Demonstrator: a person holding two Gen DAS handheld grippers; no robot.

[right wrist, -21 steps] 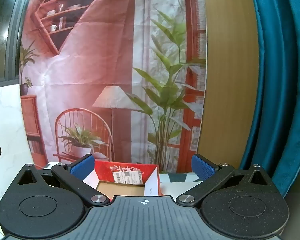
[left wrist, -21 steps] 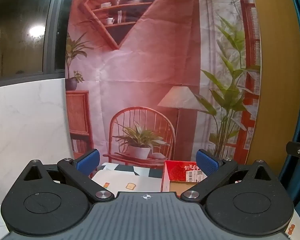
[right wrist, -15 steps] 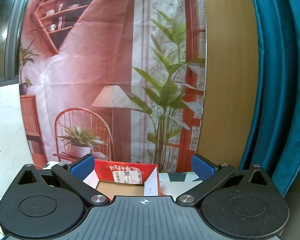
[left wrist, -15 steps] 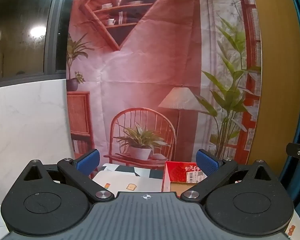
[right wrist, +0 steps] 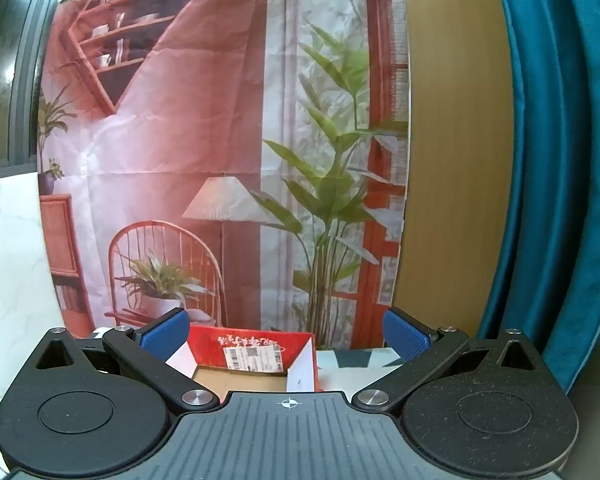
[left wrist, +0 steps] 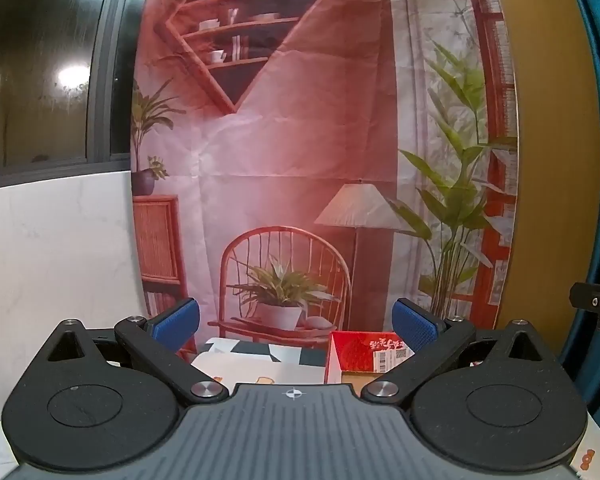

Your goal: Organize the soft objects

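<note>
Left tongs [left wrist: 296,322] spread wide, empty, right tongs [right wrist: 286,332] likewise

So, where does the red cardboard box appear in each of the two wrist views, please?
Left wrist view: the red cardboard box sits low and right of centre, just inside the right finger, partly hidden.
Right wrist view: the box sits low and left of centre, open, between the fingers, nearer the left one.
Shared landmark: the white shipping label on its inner wall.

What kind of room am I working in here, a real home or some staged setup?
Probably a staged indoor setup, not a real living room: the chair, lamp and shelves are printed on a creased hanging fabric backdrop. An open red cardboard box sits on the patterned tabletop, beside a teal curtain.
</note>
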